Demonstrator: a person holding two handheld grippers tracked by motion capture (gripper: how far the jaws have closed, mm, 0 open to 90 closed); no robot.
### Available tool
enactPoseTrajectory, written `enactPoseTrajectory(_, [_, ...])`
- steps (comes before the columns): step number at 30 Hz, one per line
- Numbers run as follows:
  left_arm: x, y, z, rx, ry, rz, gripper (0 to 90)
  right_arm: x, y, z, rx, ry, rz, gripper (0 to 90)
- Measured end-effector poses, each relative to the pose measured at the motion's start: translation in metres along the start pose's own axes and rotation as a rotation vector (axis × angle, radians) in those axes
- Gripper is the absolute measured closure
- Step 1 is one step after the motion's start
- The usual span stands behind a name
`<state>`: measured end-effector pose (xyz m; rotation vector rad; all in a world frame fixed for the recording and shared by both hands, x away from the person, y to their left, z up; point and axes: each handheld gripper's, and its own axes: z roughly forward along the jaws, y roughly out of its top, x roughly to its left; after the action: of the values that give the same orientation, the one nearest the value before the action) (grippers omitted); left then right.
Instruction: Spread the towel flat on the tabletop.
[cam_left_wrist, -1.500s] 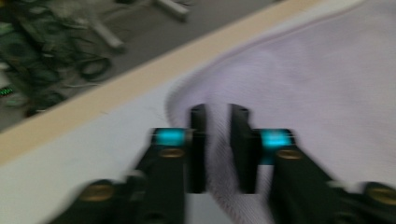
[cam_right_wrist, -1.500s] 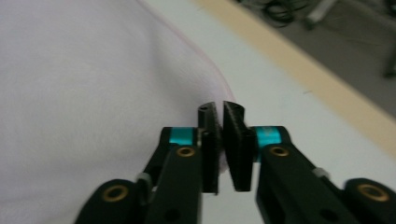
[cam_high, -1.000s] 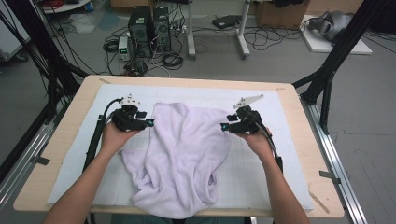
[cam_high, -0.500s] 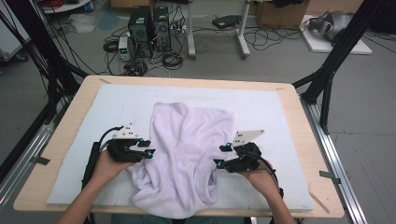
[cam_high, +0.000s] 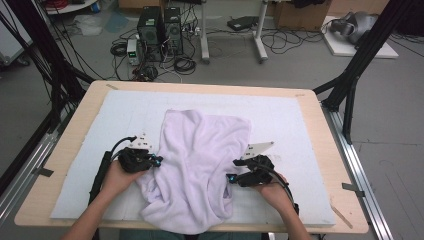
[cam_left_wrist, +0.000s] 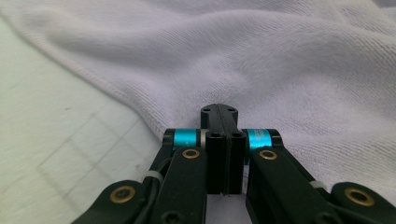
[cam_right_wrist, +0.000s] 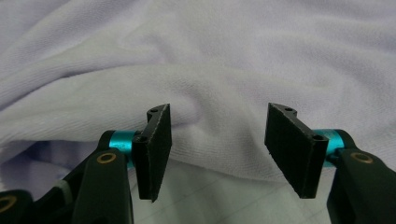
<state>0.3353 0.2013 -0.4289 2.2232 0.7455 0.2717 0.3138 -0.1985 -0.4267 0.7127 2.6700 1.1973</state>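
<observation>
L gripper fingers have just closed, pressed together w/ no cloth between them; lilac towel edge lies right at the tips. R gripper fingers stand wide, just opened further, towel fold just ahead, untouched.

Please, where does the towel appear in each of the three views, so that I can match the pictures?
High view: the towel lies crumpled at the table's middle and near edge, between both grippers.
Left gripper view: it covers the top and right, its hemmed edge running diagonally to the shut jaws.
Right gripper view: it covers the upper picture, a folded edge lying between the open jaws.
Shared landmark: the white gridded mat under the towel.
</observation>
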Motion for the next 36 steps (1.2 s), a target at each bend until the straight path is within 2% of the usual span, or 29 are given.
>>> enactPoseTrajectory(4, [0.001,-0.002,-0.013,-0.024,0.022,-0.010,89.5,0.005,0.000,-0.008,-0.023,0.003,-0.014,39.7])
enactPoseTrajectory(5, [0.001,-0.002,-0.016,-0.028,0.026,-0.009,81.3,0.008,0.000,-0.011,-0.041,0.009,-0.023,39.4])
enactPoseTrajectory(6, [-0.001,-0.003,-0.019,-0.036,0.029,-0.017,81.3,0.008,0.000,-0.011,-0.041,0.009,-0.023,39.4])
enactPoseTrajectory(7, [-0.003,-0.003,-0.022,-0.046,0.020,-0.016,73.9,0.009,-0.001,-0.013,-0.047,0.013,-0.027,39.3])
enactPoseTrajectory(10, [-0.016,-0.004,-0.031,-0.095,-0.014,0.012,63.3,0.016,-0.002,-0.017,-0.068,0.039,-0.033,39.2])
enactPoseTrajectory(11, [-0.021,-0.004,-0.032,-0.102,-0.026,0.017,53.7,0.023,-0.004,-0.019,-0.072,0.055,-0.050,40.0])
enactPoseTrajectory(13, [-0.031,-0.008,-0.033,-0.107,-0.069,0.023,50.9,0.026,-0.005,-0.019,-0.073,0.067,-0.059,40.5])
enactPoseTrajectory(15, [-0.040,-0.011,-0.031,-0.101,-0.093,0.040,47.3,0.033,-0.008,-0.017,-0.064,0.093,-0.066,41.2])
enactPoseTrajectory(17, [-0.047,-0.013,-0.025,-0.059,-0.109,0.060,46.8,0.037,-0.011,-0.013,-0.046,0.116,-0.069,43.1])
enactPoseTrajectory(18, [-0.049,-0.013,-0.022,-0.051,-0.108,0.071,48.2,0.040,-0.013,-0.006,-0.011,0.113,-0.086,46.7])
enactPoseTrajectory(19, [-0.050,-0.013,-0.018,-0.040,-0.126,0.071,48.2,0.040,-0.013,-0.006,-0.011,0.113,-0.086,46.7])
enactPoseTrajectory(20, [-0.051,-0.014,-0.014,-0.039,-0.155,0.056,52.3,0.041,-0.013,-0.002,0.002,0.116,-0.089,49.2])
enactPoseTrajectory(22, [-0.053,-0.016,-0.006,-0.026,-0.167,0.049,70.5,0.042,-0.014,0.009,0.019,0.111,-0.089,59.8])
enactPoseTrajectory(23, [-0.053,-0.017,-0.004,-0.023,-0.175,0.058,70.5,0.042,-0.014,0.009,0.019,0.111,-0.089,59.8])
enactPoseTrajectory(24, [-0.054,-0.016,-0.003,-0.024,-0.176,0.068,75.6,0.041,-0.014,0.011,0.025,0.105,-0.099,64.6])
enactPoseTrajectory(25, [-0.054,-0.016,-0.003,-0.031,-0.167,0.070,81.2,0.040,-0.013,0.012,0.021,0.101,-0.105,79.2])
enactPoseTrajectory(26, [-0.054,-0.016,-0.005,-0.037,-0.162,0.069,82.6,0.039,-0.013,0.010,0.018,0.099,-0.105,82.3])
enactPoseTrajectory(29, [-0.052,-0.015,-0.011,-0.060,-0.153,0.059,83.8,0.038,-0.012,0.008,0.015,0.110,-0.098,84.1])
enactPoseTrajectory(32, [-0.048,-0.012,-0.016,-0.096,-0.155,0.036,84.2,0.035,-0.008,-0.001,-0.001,0.092,-0.096,84.4])
enactPoseTrajectory(33, [-0.046,-0.010,-0.018,-0.107,-0.148,0.030,84.3,0.030,-0.004,-0.007,-0.022,0.076,-0.085,84.4])
enactPoseTrajectory(36, [-0.038,-0.002,-0.022,-0.143,-0.122,-0.001,84.3,0.023,0.002,-0.012,-0.031,0.048,-0.078,84.4])
